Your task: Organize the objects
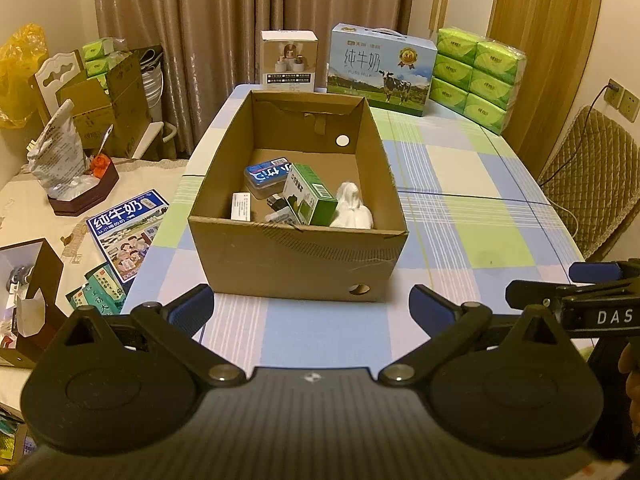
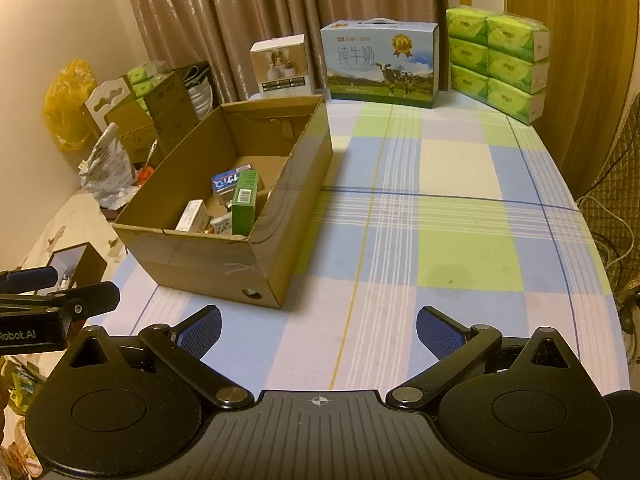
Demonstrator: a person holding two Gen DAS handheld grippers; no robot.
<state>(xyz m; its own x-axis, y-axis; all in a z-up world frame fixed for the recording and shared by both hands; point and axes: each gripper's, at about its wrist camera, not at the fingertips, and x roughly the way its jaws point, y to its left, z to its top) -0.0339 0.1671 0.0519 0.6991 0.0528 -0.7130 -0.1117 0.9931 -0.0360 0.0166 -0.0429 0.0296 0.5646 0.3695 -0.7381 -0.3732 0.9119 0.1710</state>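
An open cardboard box (image 1: 296, 260) (image 2: 208, 260) stands on the checked tablecloth (image 1: 460, 216) (image 2: 440, 208). Inside it lie a green carton (image 1: 310, 200) (image 2: 244, 202), a blue-lidded case (image 1: 266, 176) (image 2: 230, 180), a small white box (image 1: 241, 207) (image 2: 191, 215), a white figurine (image 1: 352, 208) and small dark items. My left gripper (image 1: 312, 310) hangs open just in front of the box, holding nothing. My right gripper (image 2: 319, 330) is open too, over bare cloth to the right of the box. Each gripper shows at the edge of the other's view.
At the table's far edge stand a small white product box (image 1: 289, 60) (image 2: 282, 64), a milk carton case (image 1: 380, 68) (image 2: 382, 62) and stacked green tissue packs (image 1: 476, 76) (image 2: 498, 60). A cluttered side table (image 1: 32, 216) is on the left, a padded chair (image 1: 592, 184) on the right.
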